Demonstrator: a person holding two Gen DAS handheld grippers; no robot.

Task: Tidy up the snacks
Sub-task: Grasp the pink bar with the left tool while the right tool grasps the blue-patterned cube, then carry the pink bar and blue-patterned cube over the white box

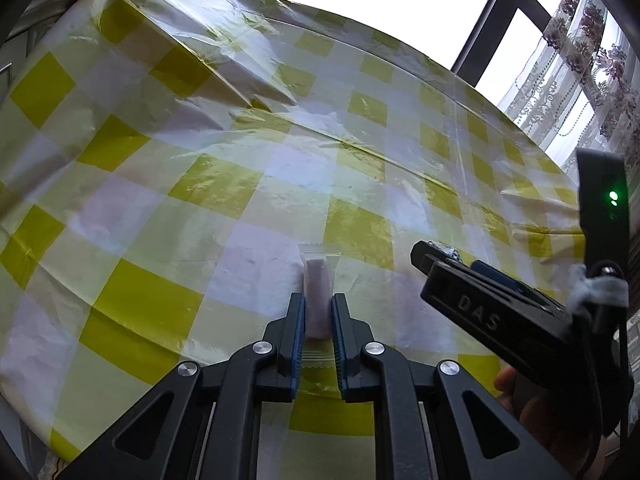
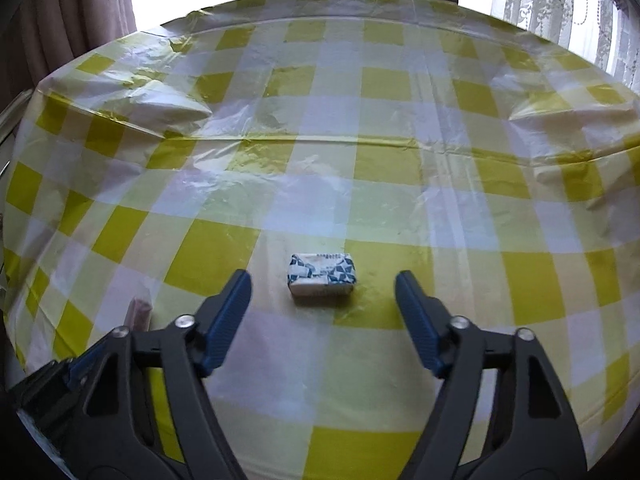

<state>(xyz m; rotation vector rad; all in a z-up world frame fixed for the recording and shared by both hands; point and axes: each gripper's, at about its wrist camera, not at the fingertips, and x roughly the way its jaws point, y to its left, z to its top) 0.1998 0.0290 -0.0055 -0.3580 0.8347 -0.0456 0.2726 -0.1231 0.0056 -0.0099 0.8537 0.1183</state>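
Two snacks on the checked worktop (image 2: 400,184): a clear-wrapped pink bar (image 1: 318,300) clamped in the left gripper (image 1: 318,312) at lower centre, and a blue-white packet (image 2: 321,276), print unreadable, ahead of the half-spread, empty right gripper (image 2: 323,292). "DAS" is moulded on the right gripper's side.

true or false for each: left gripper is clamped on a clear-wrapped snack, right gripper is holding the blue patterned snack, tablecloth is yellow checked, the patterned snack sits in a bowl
1. The left gripper is shut on the clear-wrapped snack. True.
2. The right gripper holds the blue patterned snack. False: its jaws stand open, apart from the snack, which lies ahead between them.
3. The tablecloth is yellow checked. True.
4. The patterned snack sits in a bowl. False: it lies directly on the tablecloth.
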